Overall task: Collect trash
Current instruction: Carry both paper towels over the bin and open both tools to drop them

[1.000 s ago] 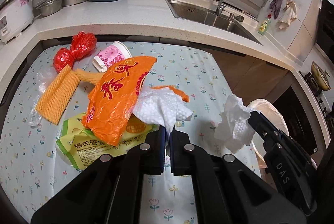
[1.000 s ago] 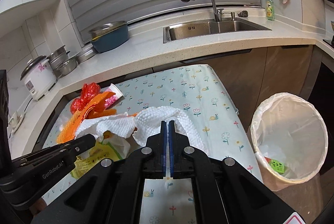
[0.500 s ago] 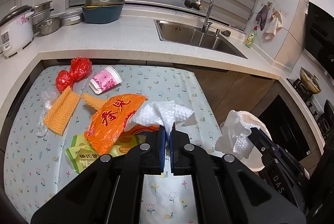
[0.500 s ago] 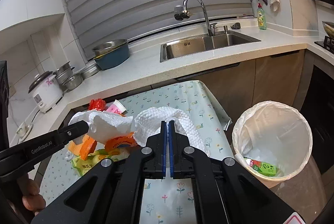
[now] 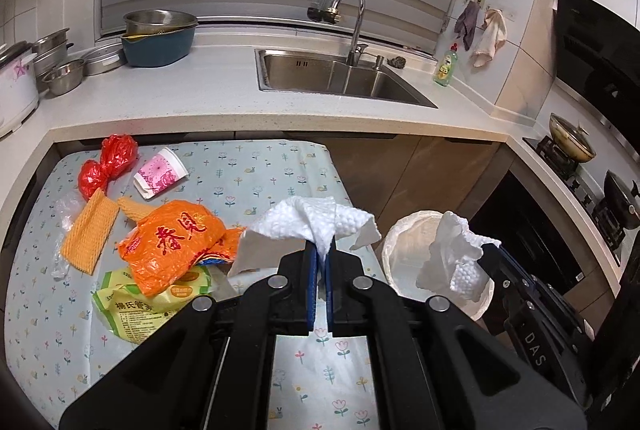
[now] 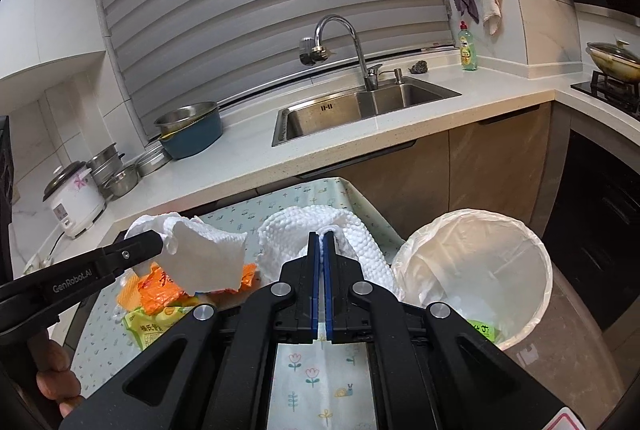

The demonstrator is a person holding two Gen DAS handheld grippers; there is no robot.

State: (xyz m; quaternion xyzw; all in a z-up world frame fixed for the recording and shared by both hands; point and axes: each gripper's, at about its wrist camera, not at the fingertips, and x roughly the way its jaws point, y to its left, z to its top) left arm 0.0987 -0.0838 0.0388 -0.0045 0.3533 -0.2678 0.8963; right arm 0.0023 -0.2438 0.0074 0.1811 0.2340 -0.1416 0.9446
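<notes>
My left gripper is shut on a crumpled white paper towel and holds it above the table's right edge. My right gripper is shut on a second white paper towel, held beside the white-lined trash bin. In the left wrist view the right gripper hangs its towel over the bin. In the right wrist view the left gripper and its towel show at the left. An orange bag, a green packet, orange foam netting, a pink cup and a red bag lie on the table.
The table has a floral cloth. A clear plastic scrap lies at its left. A counter with a sink, bowls and a rice cooker runs behind. A stove with a pan is at the right. The bin holds a green wrapper.
Both grippers rose and moved right with their paper towels. The right gripper's towel is now at the bin's rim; the left one's has lifted clear of the orange bag.
</notes>
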